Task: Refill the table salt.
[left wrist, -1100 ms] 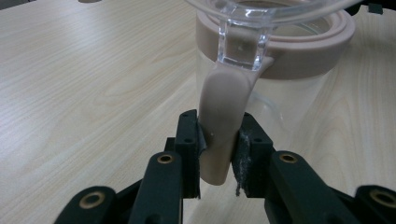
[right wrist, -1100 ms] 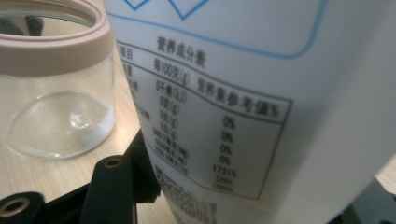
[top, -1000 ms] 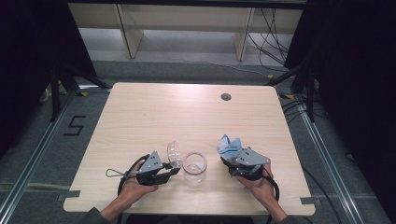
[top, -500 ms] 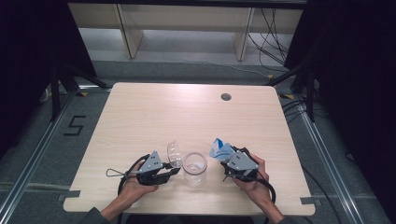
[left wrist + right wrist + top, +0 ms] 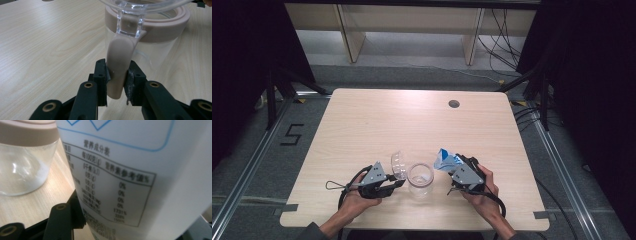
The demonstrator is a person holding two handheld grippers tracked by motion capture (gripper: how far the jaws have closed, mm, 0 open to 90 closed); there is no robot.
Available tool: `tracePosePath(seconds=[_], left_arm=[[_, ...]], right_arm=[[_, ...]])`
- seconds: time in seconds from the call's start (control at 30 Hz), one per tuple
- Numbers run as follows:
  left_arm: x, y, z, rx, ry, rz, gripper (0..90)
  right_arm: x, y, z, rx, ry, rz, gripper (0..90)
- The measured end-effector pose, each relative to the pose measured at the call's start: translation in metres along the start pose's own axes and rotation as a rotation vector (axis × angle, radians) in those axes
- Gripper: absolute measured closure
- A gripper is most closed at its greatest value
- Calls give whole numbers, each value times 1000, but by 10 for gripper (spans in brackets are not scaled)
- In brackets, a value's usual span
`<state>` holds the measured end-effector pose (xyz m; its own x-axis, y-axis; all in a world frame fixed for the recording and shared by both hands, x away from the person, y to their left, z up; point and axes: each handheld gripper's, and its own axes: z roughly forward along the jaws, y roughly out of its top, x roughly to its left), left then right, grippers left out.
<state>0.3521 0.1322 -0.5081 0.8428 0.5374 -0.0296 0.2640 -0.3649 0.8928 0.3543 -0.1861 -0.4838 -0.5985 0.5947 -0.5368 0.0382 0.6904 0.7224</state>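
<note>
Near the front edge of a pale wooden desk (image 5: 362,125), a person's two hands each hold a tool.

The left tool (image 5: 396,184) is clenched on the beige latch tab (image 5: 117,67) of a clear jar (image 5: 420,179). The tab sits pinched between both black jaws and hangs from the jar's beige rim collar (image 5: 160,26). The jar's clear hinged lid (image 5: 398,164) stands flipped open, tilted toward the left tool. The jar stands upright between the two hands, slightly left of the middle of the front edge, and looks empty apart from a faint white film low inside.

The right tool (image 5: 451,167) grasps a white and blue pouch (image 5: 446,160), tilted with its top toward the jar's mouth, near but not over it.

Risks, as a judgement: the pouch's opening is beside the rim, so pouring now would likely spill onto the desk. The grip on the narrow tab is small; a pull could tip the light jar or let the lid drop shut.

The pouch's back (image 5: 130,170) bears a black-ruled nutrition table in Chinese, headed 营养成分表, with a column of 0% figures. Finer print is too blurred to read.

Farther off, a round cable hole (image 5: 454,104) sits near the far edge of the desk, toward its right corner.
</note>
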Motion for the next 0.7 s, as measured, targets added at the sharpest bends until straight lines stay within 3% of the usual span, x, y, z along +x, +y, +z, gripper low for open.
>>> tracePosePath(seconds=[0.07,0.2,0.27,0.4,0.7], left_arm=[[0,0,0,-1,2,-3,730],[0,0,0,-1,-1,-3,730],[0,0,0,-2,1,-5,729],[0,0,0,-2,-1,-5,729],[0,0,0,4,-2,-4,730]], right_arm=[[2,1,0,11,-12,-28,445],[5,3,1,14,-12,-33,446],[4,3,2,16,-19,-64,446],[6,3,2,20,-30,-56,448],[6,5,3,32,-64,-101,448]])
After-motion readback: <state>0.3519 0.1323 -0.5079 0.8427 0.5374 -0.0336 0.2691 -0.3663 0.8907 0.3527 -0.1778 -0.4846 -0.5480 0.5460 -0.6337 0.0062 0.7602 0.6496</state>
